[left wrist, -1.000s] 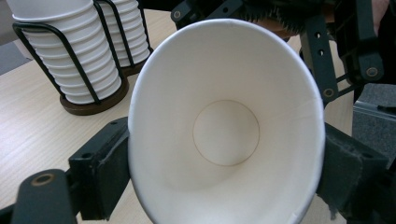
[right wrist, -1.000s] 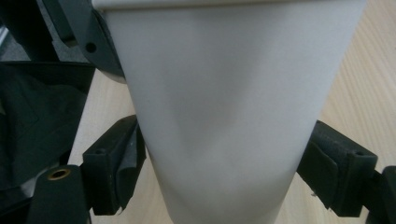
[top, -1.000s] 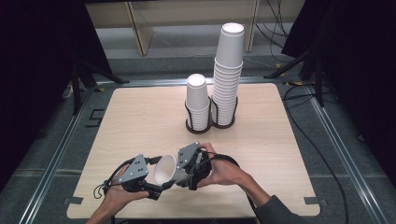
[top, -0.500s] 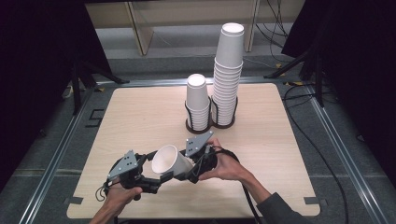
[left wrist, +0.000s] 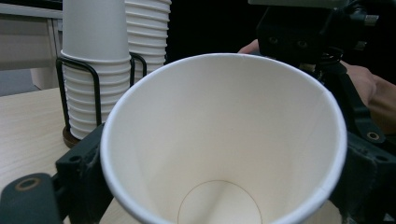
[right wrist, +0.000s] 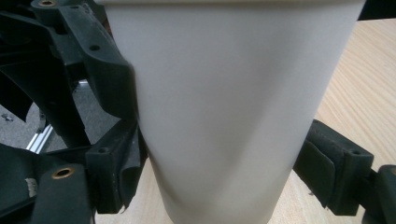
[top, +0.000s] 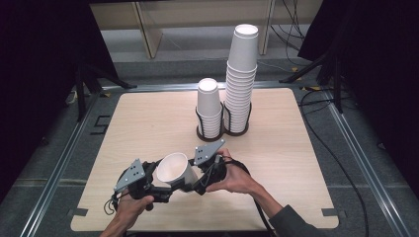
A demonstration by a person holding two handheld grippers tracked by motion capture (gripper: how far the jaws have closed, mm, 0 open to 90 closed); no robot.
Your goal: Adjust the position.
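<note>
My right tongs (top: 197,177) are clenched on the paper cup (top: 173,170), held above the table (top: 148,118) at its 6 o'clock edge, mouth tipped toward 11. My left tongs (top: 150,180) have just been closing with the cup between them; I cannot tell whether they press. The cup looks light, thin and easily crushed, so I'd grip gently at mid-wall, below the stiffer rim.
</note>
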